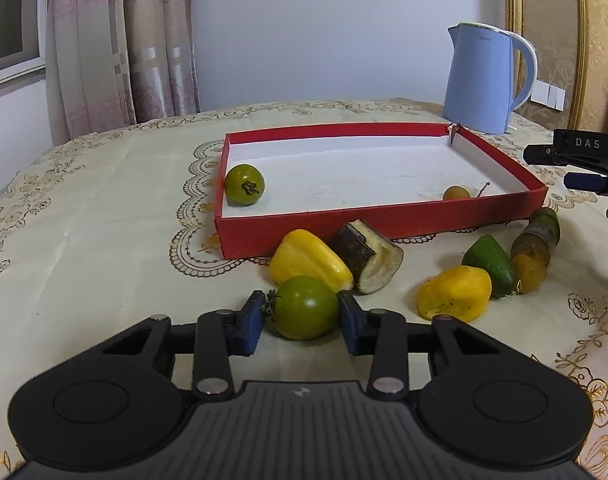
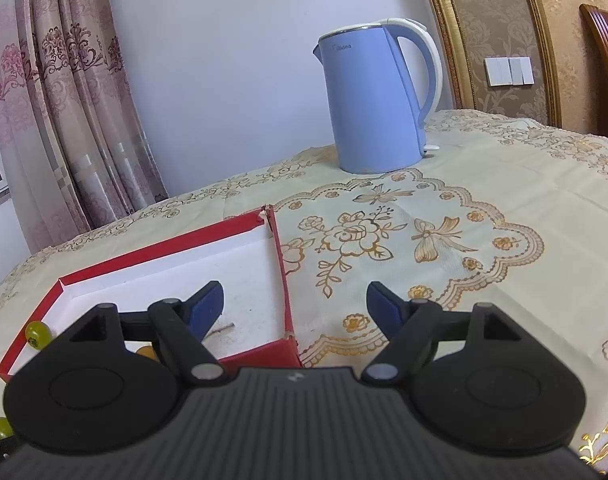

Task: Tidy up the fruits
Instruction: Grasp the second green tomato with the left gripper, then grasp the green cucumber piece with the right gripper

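a green tomato (image 1: 305, 307) on the tabletop (image 1: 103, 240) is clenched by the left hand-held gripper (image 1: 299, 322), with the red box (image 1: 384, 224) lying straight ahead, while the right hand-held gripper (image 2: 293, 304) is held released.

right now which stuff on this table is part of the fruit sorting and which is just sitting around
Part of the job:
green tomato in the left gripper
red box
second green tomato
yellow pepper pieces
green pepper piece

Just lying about:
blue kettle
tablecloth
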Action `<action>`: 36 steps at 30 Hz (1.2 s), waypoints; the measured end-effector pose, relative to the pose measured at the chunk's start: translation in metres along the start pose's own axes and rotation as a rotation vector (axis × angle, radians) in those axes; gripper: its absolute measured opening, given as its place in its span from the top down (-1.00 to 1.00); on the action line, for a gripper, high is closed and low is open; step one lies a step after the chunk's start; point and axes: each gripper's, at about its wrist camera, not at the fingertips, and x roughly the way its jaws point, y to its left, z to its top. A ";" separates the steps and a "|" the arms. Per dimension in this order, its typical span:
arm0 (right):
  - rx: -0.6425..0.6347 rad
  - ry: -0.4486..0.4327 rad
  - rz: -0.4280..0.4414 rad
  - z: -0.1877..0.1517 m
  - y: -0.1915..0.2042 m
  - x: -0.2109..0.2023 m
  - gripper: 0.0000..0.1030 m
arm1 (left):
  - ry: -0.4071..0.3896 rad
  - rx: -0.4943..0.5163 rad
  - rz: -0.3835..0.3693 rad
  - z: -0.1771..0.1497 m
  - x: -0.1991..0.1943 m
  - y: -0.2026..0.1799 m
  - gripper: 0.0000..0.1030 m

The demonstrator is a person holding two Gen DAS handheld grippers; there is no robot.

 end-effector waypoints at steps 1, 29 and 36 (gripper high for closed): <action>0.001 -0.001 -0.001 0.000 0.000 0.000 -0.50 | 0.000 -0.002 -0.004 0.000 0.000 0.001 0.28; -0.341 0.140 0.117 -0.021 -0.002 -0.038 -0.25 | -0.056 -0.156 -0.098 -0.002 -0.008 0.027 0.29; -0.382 0.150 0.166 -0.020 0.001 -0.041 -0.22 | -0.054 -0.161 -0.100 -0.003 -0.008 0.027 0.29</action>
